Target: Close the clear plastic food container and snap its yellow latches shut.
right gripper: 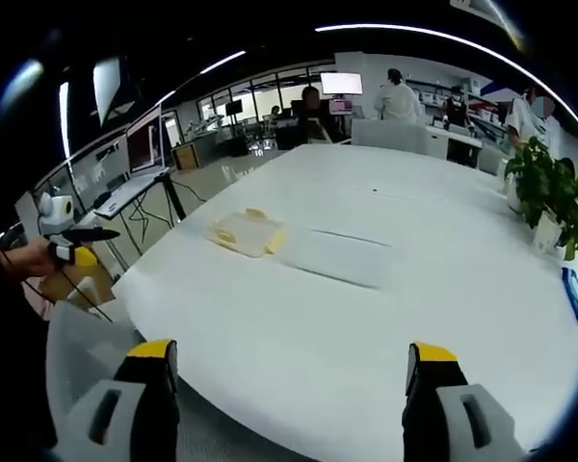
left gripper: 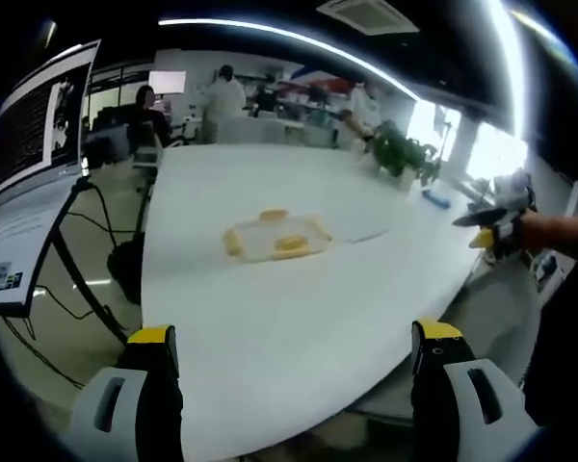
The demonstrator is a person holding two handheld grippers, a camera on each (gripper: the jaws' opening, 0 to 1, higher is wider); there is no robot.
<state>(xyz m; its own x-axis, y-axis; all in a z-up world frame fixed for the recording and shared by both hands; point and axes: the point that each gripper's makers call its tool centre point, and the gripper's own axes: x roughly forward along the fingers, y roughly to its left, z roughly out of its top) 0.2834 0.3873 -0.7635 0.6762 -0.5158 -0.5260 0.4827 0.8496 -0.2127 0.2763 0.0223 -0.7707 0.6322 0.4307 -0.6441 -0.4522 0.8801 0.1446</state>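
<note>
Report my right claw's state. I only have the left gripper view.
Observer: In the right gripper view the right claw is open, its jaws wide apart with nothing between them, over the near edge of the large white table.
Operator: Place the container from that side.
Observer: The clear plastic food container with yellow latches lies ahead, left of that claw's centre line, untouched.
Operator: Describe my left claw from there.
Observer: The left claw is held by a hand, off the table's edge, well apart from the container.

Yellow latches [left gripper: 291, 244] on the clear container [right gripper: 248, 232] (small, blurred), fastened or loose impossible to tell.
</note>
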